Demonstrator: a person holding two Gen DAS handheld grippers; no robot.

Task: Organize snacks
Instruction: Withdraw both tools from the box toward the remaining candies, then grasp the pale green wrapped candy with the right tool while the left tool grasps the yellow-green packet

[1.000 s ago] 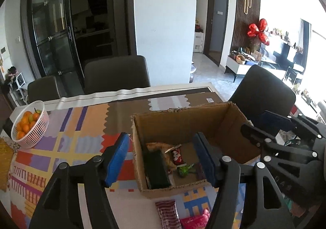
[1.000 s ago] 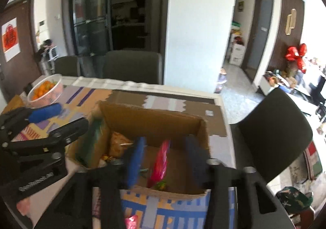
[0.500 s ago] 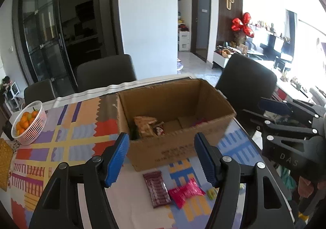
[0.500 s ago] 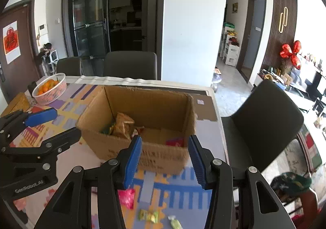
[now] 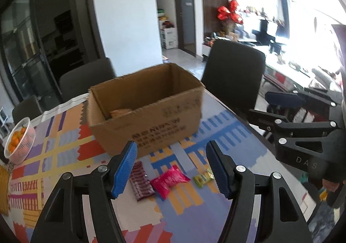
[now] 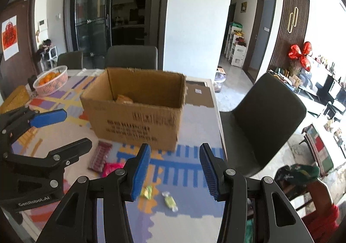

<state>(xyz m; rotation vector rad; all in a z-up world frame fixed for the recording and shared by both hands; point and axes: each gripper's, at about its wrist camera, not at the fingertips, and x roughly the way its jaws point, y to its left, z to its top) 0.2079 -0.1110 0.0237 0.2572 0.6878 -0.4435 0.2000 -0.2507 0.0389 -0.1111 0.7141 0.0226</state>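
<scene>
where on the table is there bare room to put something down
Free: the mat between the fruit basket and the cardboard box, and the near strip below the yellow candies. Crowded: just in front of the box, where the maroon packet, pink packet and a yellow-green candy lie.

Both wrist cameras face the cardboard box (image 5: 147, 111) from nearby.

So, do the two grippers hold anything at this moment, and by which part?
Nothing is held. The left gripper and the right gripper are both open and empty, above the snacks lying on the table in front of the cardboard box.
</scene>
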